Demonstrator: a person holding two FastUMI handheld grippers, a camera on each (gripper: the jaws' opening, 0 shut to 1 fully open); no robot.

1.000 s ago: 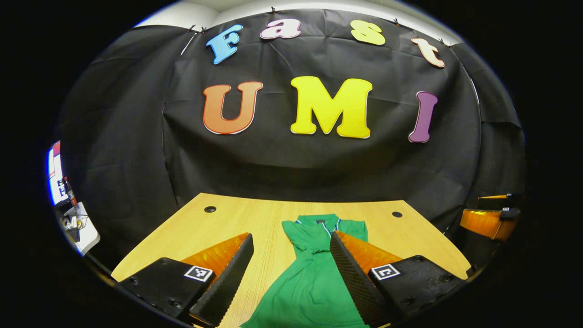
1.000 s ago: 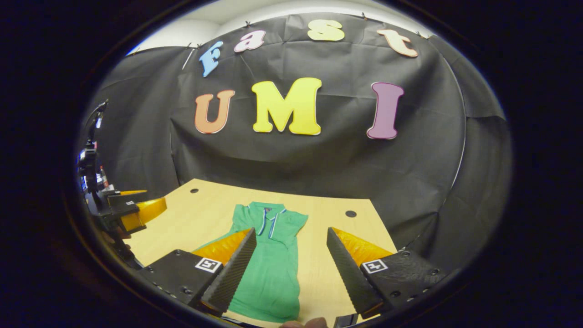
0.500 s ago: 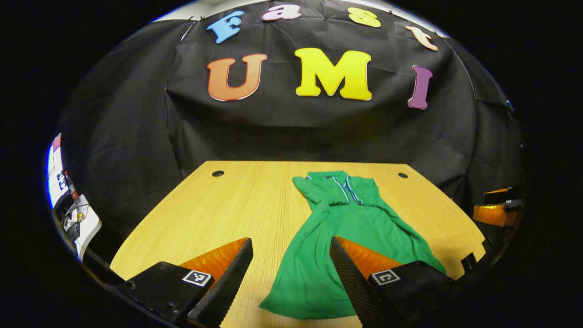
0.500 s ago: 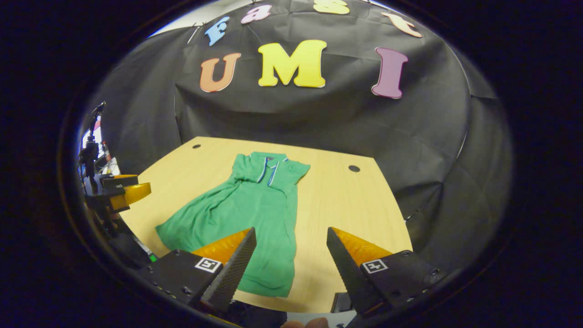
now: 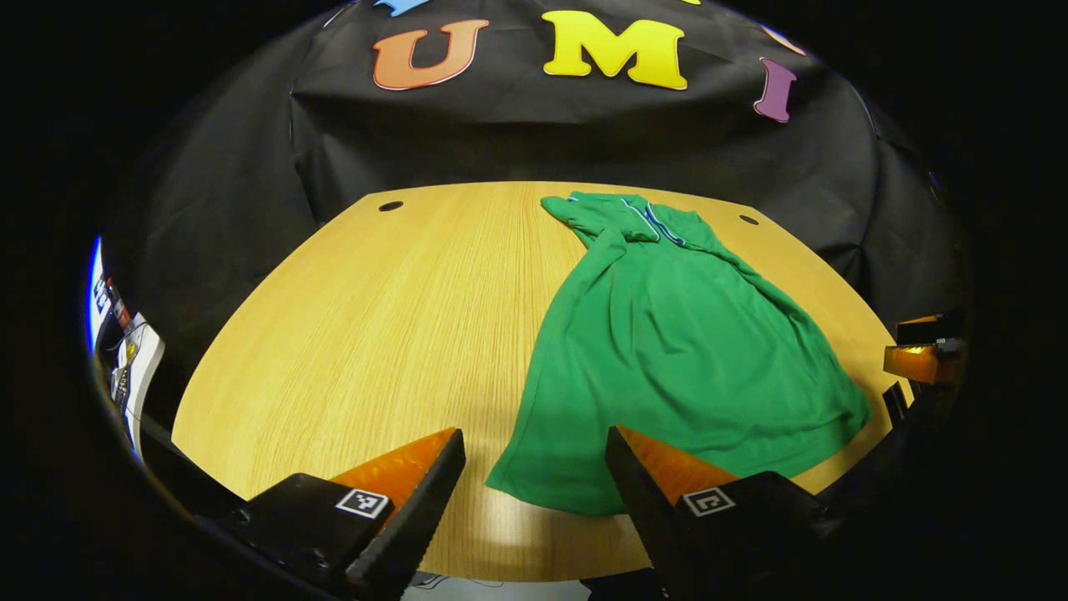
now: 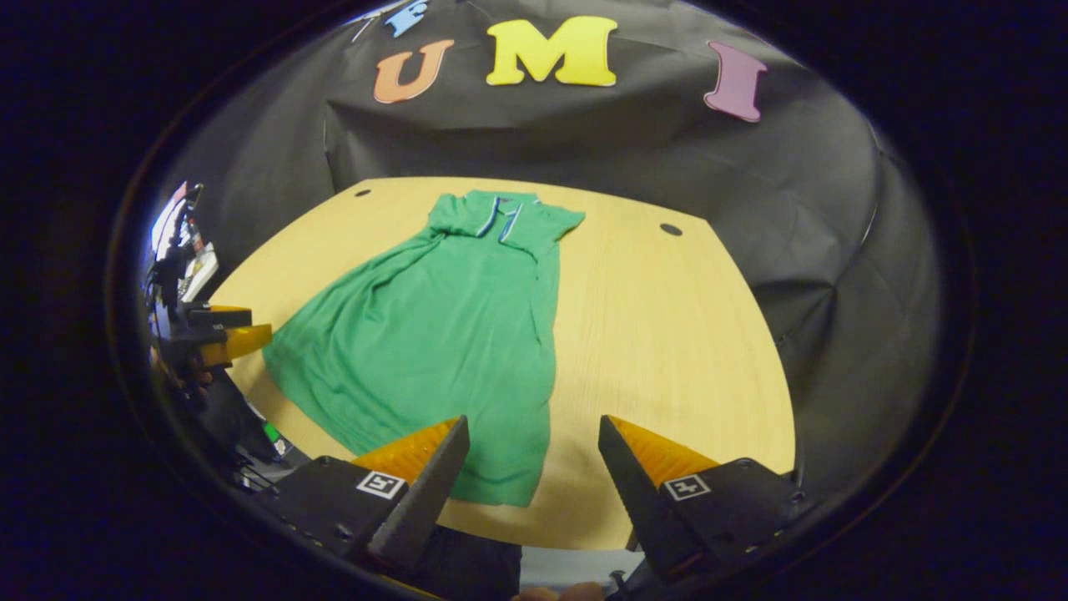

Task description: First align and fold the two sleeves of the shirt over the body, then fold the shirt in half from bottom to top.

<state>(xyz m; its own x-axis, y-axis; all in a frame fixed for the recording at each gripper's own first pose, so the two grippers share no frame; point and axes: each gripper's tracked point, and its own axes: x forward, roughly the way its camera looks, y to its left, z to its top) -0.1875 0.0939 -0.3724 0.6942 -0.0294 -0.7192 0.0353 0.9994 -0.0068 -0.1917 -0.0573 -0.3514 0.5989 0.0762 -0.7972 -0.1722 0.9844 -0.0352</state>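
On the tabletop [image 5: 350,317]: shirt [image 5: 667,351], green, flat, collar toward the upper middle of the frame, hem toward the lower edge; in the right gripper view [image 6: 442,334], centre-left.
Sleeves: seemingly already tucked in by the collar, bunched; exact lay hard to tell.
Handling: soft, light, limp knit; likely to sag, wrinkle and drag on the wood rather than slide as one piece; not fragile.
Where to grip: probably the two hem corners, one per gripper, pinching through all layers at the very edge, then lifting together toward the collar.
Left gripper [image 5: 534,492]: wide, holding nothing, above the near edge, lower middle of frame, near the hem's left corner.
Right gripper [image 6: 534,480]: wide, holding nothing, lower middle of frame, by the hem's right corner.
Count: one shirt, two grippers, two tabletop holes [image 5: 390,205].
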